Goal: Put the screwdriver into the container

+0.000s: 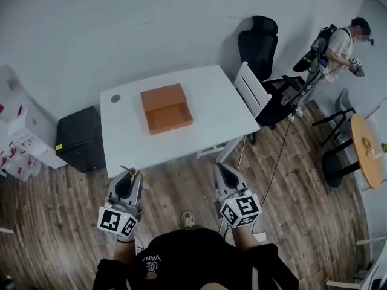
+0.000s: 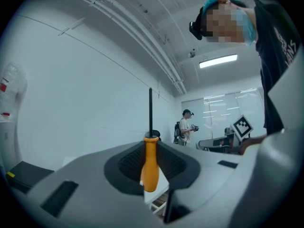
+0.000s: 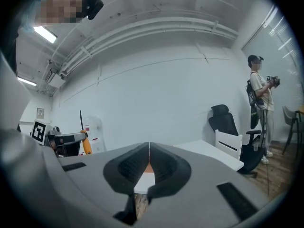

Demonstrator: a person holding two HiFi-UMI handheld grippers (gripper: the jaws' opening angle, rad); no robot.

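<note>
- The left gripper [image 2: 151, 144] has its two dark ribbed jaws pinching a screwdriver [image 2: 150, 167] with a smooth orange plastic handle and a thin dark metal shaft; the pads press on the handle from both sides, and the shaft stands upright above the jaws
- The right gripper [image 3: 149, 148] has its jaws pressed together with nothing between them
- In the head view both grippers hang over the brown wooden floor [image 1: 181, 186], just short of the near edge of a white rectangular table [image 1: 211, 95]
- An orange rectangular container [image 1: 166, 109], its near half an open shallow tray, sits near the middle of that table, well apart from the screwdriver
- Handling, as a judgement: the screwdriver looks light and stiff, not fragile, but its rounded, glossy handle could twist or slide between the pads
- The thick middle of the handle, where it is held now, seems the best place to hold it; the thin shaft would offer little purchase
- Because the shaft is long, it would probably need tipping flat to lie inside the shallow tray
- Farther off, another person [image 1: 341, 47] stands by black and white chairs at the right
</note>
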